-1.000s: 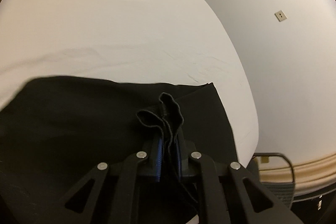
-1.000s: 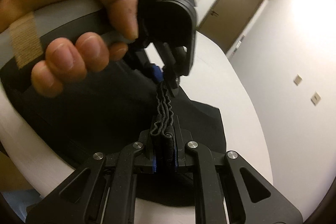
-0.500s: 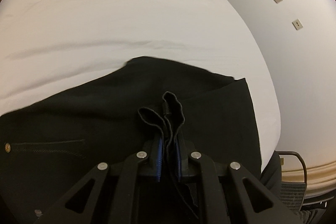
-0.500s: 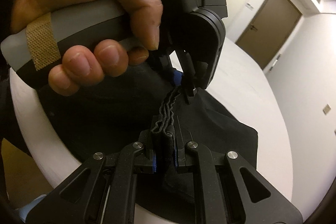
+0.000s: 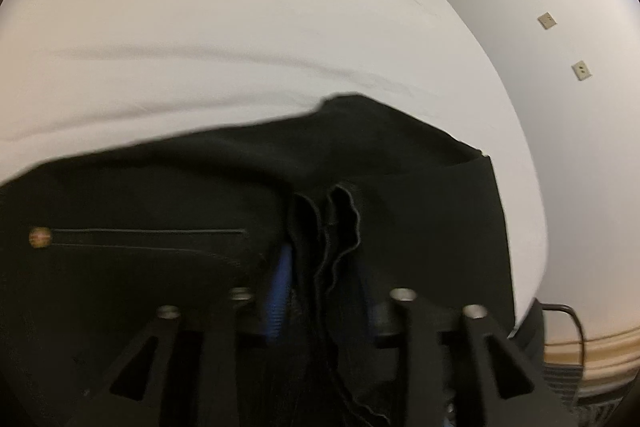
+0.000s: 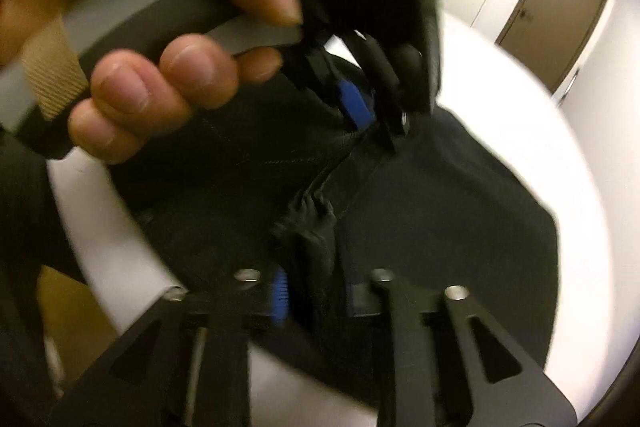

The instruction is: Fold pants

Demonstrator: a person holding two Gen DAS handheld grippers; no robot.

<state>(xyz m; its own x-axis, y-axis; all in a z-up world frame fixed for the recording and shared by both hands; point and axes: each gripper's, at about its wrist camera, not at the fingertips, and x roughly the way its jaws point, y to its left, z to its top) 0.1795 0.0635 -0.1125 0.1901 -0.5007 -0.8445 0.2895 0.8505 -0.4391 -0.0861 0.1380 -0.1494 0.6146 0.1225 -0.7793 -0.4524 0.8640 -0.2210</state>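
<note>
Black pants (image 5: 400, 155) lie on a white sheet (image 5: 240, 27), folded, with a back pocket and brass button (image 5: 40, 237) at left. My left gripper (image 5: 324, 267) has its jaws parted, with a bunched hem loose between the blue pads. My right gripper (image 6: 316, 283) also stands with jaws apart, the bunched black hem (image 6: 312, 223) resting between them. In the right wrist view the left gripper (image 6: 372, 107) is just ahead, held by a hand (image 6: 140, 39), over the pants (image 6: 460, 219).
The bed edge (image 5: 532, 247) runs close on the right beside a white wall with two outlet plates (image 5: 581, 70). A dark chair frame (image 5: 564, 311) stands below the bed edge. A brown door (image 6: 556, 7) is beyond the bed.
Both grippers have lowered toward the bed with the hem and their jaws have spread apart, loosening the hold on the cloth. More of the pants now lies spread on the sheet.
</note>
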